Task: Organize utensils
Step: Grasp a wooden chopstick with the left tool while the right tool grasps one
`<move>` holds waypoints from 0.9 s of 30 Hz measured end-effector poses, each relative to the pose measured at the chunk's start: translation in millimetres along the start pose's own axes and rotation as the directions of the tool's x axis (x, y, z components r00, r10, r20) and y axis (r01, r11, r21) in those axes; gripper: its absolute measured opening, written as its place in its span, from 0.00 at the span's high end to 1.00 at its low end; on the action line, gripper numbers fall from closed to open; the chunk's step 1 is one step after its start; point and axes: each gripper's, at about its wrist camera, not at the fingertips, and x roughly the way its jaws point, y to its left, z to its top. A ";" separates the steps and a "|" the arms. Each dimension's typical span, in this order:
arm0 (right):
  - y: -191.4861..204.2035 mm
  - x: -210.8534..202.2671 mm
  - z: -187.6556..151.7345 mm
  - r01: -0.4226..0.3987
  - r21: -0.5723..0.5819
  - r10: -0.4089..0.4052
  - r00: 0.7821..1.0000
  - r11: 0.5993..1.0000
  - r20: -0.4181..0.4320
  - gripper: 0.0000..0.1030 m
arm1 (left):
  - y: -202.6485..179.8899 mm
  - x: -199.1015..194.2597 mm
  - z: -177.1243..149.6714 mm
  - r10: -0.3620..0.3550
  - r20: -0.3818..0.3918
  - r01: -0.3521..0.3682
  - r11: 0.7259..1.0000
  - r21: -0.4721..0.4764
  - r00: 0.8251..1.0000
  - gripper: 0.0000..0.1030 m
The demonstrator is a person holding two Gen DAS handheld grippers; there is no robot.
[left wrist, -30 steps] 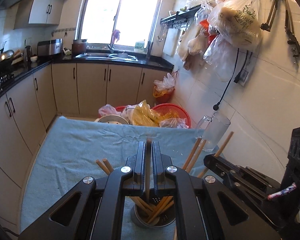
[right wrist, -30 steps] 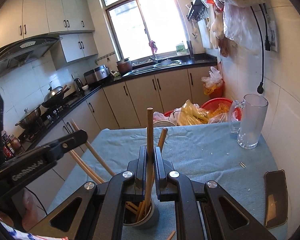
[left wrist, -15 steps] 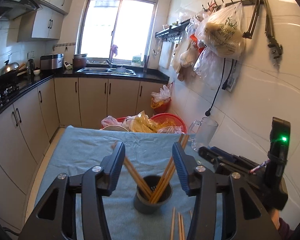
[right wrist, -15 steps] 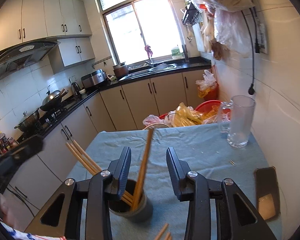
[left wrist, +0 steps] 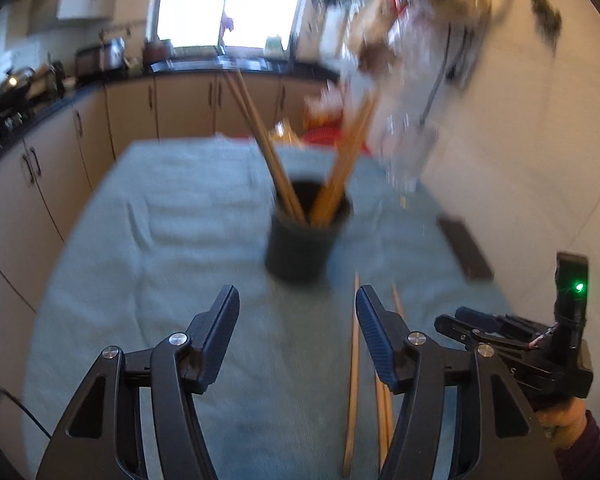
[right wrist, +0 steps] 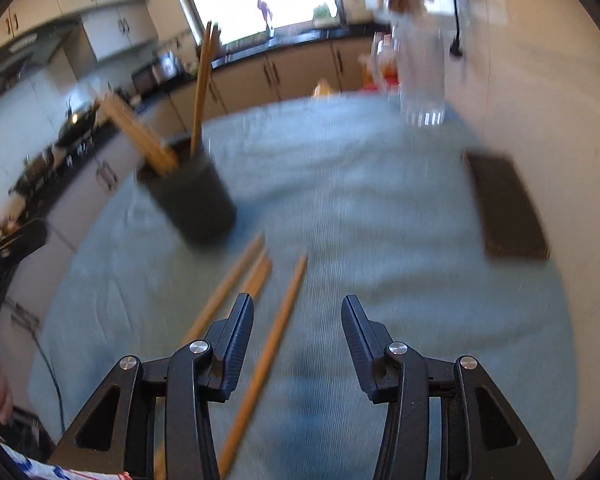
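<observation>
A dark round utensil holder (left wrist: 305, 232) stands on the blue cloth with several wooden chopsticks (left wrist: 342, 156) leaning in it; it also shows in the right wrist view (right wrist: 192, 196). Loose wooden chopsticks (left wrist: 353, 364) lie flat on the cloth in front of it, also in the right wrist view (right wrist: 272, 344). My left gripper (left wrist: 296, 332) is open and empty, above the cloth short of the holder. My right gripper (right wrist: 298, 340) is open and empty, over the loose chopsticks; it also shows in the left wrist view (left wrist: 484, 332), lower right.
A glass mug (right wrist: 420, 76) stands at the table's far right by the tiled wall. A dark flat phone (right wrist: 504, 208) lies on the cloth at right, also in the left wrist view (left wrist: 464, 248). Cabinets and counter run along the left and back.
Both grippers opened and let their chopsticks drop into the holder, then pulled back and down toward the near table edge. Loose chopsticks on the cloth have come into view.
</observation>
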 end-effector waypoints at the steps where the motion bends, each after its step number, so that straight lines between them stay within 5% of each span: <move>1: 0.2 3.1 -6.9 -0.006 -0.003 0.006 1.000 1.000 -0.014 0.52 | -3.8 7.7 -7.3 -0.007 -0.029 0.007 1.000 0.014 1.000 0.42; 7: 12.5 11.6 -28.2 -0.014 -0.072 0.012 0.999 0.997 -0.038 0.52 | -39.3 42.1 -40.6 -0.046 -0.147 0.069 0.986 0.151 0.988 0.52; 13: 15.3 20.3 -35.3 0.009 -0.089 -0.014 0.999 0.996 -0.052 0.55 | -56.7 71.6 -57.7 -0.013 -0.227 0.068 0.969 0.239 0.974 0.72; 18: 19.0 24.7 -32.1 0.023 -0.091 -0.027 0.999 0.996 -0.047 0.61 | -58.5 91.0 -59.9 0.000 -0.263 0.065 0.969 0.239 0.965 0.72; 21: 21.3 28.6 -28.9 0.035 -0.099 -0.040 0.998 0.994 -0.050 0.87 | -58.3 94.7 -60.1 0.036 -0.249 0.026 0.971 0.239 0.968 0.93; 27: 14.6 24.9 -29.9 0.023 -0.080 -0.029 0.997 0.997 -0.074 0.89 | -34.6 84.2 -59.5 -0.035 -0.316 0.057 0.996 0.062 0.948 0.94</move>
